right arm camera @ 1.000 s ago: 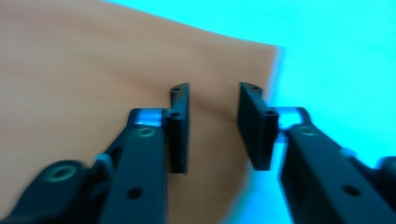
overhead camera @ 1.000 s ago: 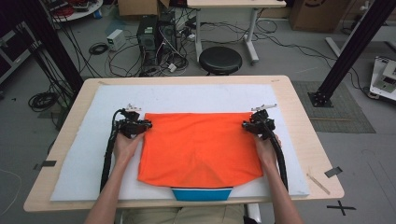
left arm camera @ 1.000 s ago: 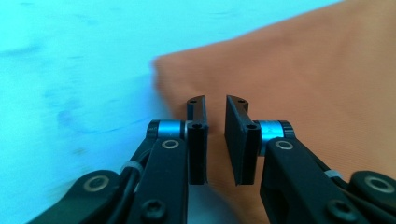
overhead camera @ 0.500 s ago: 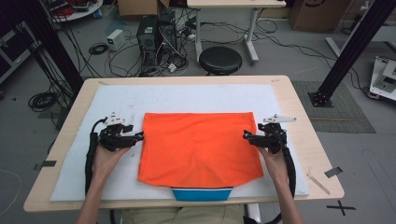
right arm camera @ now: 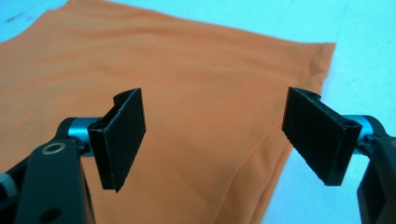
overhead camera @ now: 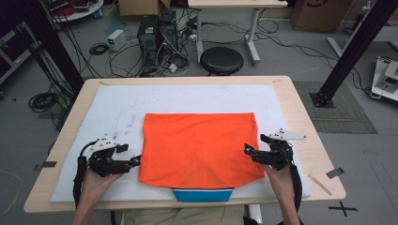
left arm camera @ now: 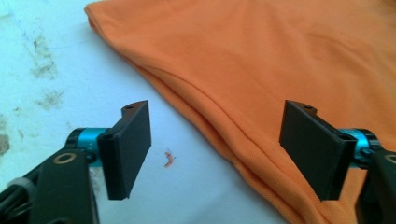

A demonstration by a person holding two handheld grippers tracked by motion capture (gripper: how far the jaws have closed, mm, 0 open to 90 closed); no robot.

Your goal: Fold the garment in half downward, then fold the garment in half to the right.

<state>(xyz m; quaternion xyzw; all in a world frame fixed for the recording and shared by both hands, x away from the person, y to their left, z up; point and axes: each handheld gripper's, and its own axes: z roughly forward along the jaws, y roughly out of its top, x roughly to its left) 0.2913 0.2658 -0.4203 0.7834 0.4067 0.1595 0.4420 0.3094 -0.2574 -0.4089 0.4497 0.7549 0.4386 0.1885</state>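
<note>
A folded orange shirt (overhead camera: 201, 145) lies flat at the centre of the frame in the high view, spread on a white mat (overhead camera: 117, 105) that covers most of a wooden table (overhead camera: 307, 136), with a strip of blue cloth (overhead camera: 202, 194) showing from under its lower edge. A person's two hands come in from the bottom corners, each holding a gripper aimed inward at one side edge of the shirt: the left gripper (overhead camera: 135, 161) at lower left, the right gripper (overhead camera: 247, 150) at lower right. Both have their jaws set wide apart and hold nothing. In the left gripper view the shirt's layered side hem (left arm camera: 219, 135) runs diagonally between the two black jaws, one over bare mat, the other over fabric, a placement that looks meant for pinching all the layers at once. In the right gripper view the jaws straddle the opposite edge (right arm camera: 280, 149) the same way, the shirt's far corner (right arm camera: 327, 49) at upper right. The mirrored stance suggests both sides are to be taken together so the cloth lifts evenly for another fold; whether any jaw touches the fabric cannot be told.
</note>
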